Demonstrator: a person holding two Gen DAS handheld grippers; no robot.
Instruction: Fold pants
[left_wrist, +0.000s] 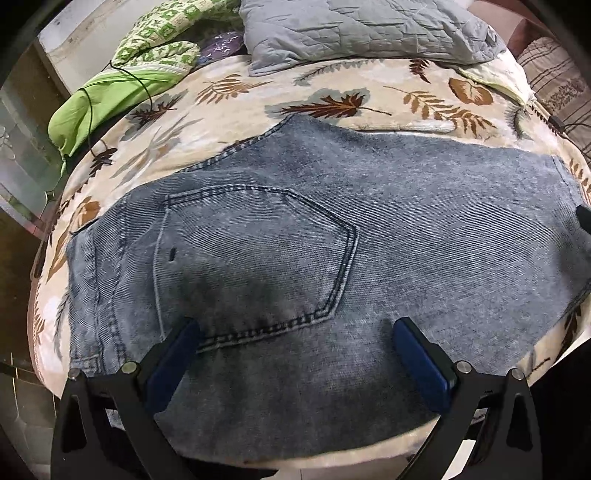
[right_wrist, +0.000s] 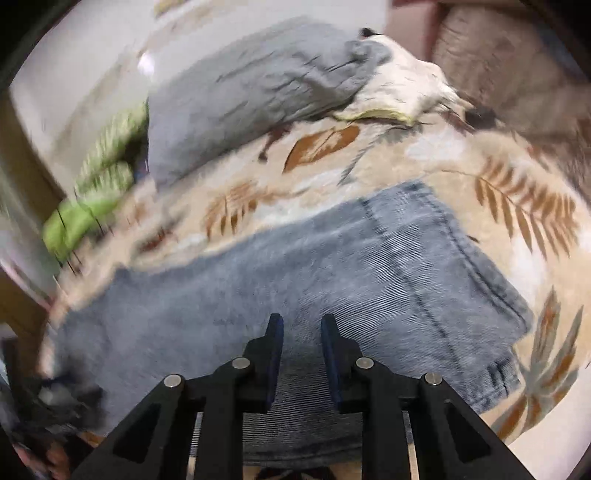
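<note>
Faded blue jeans (left_wrist: 314, 258) lie folded and flat on a leaf-patterned bed cover (left_wrist: 229, 110), back pocket (left_wrist: 258, 258) facing up. My left gripper (left_wrist: 295, 328) is open wide, its blue pads hovering just over the near edge of the jeans below the pocket. In the blurred right wrist view the jeans (right_wrist: 332, 266) also lie flat. My right gripper (right_wrist: 301, 325) hangs just above the cloth, its jaws nearly closed with a narrow gap between them and nothing held.
A grey quilted pillow (left_wrist: 369, 29) lies at the head of the bed. Green patterned bedding (left_wrist: 122, 85) with a thin black cable is bunched at the far left. A striped cushion (left_wrist: 557, 81) is at the far right. The bed edge (left_wrist: 44, 332) drops off on the left.
</note>
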